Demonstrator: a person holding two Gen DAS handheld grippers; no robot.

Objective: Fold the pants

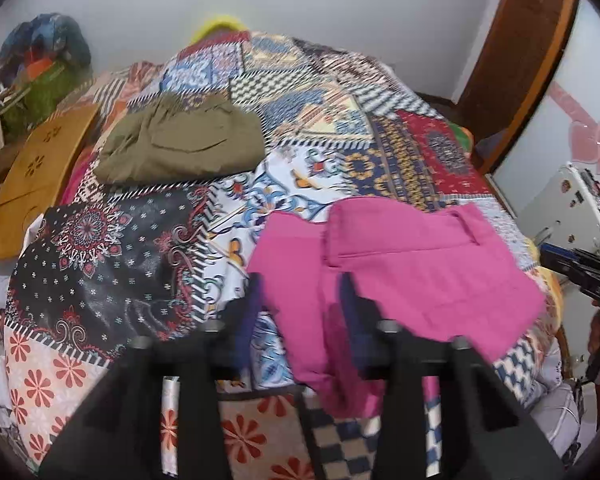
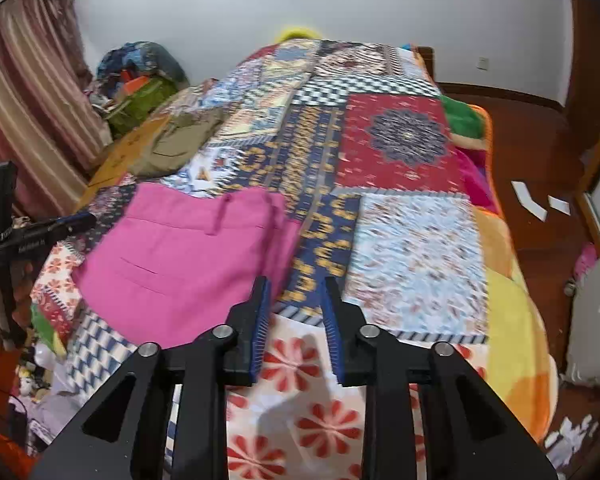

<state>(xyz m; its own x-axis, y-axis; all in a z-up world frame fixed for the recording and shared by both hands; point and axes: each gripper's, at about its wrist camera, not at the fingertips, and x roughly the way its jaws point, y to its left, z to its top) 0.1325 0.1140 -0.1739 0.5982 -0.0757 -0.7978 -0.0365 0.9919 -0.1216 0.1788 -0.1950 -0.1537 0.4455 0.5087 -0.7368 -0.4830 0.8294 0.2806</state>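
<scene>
Pink pants [image 1: 420, 264] lie partly folded on the patchwork bedspread [image 1: 340, 128], near its front edge. My left gripper [image 1: 300, 284] is over their left part. Its jaws stand apart, and a loose flap of pink cloth sags between them without being pinched. In the right wrist view the pink pants [image 2: 188, 256] lie to the left. My right gripper [image 2: 295, 282] hovers just off their right edge, jaws narrowly apart, with only bedspread [image 2: 412, 248] showing in the gap. Folded olive pants [image 1: 180, 144] rest at the far left of the bed.
A yellow-brown board [image 1: 32, 184] lies along the bed's left side, with a heap of bags [image 1: 40, 68] behind it. A striped curtain [image 2: 28, 100] hangs on the left. A black stand [image 2: 4, 232] is by the near corner, and the wooden floor [image 2: 540, 152] is on the right.
</scene>
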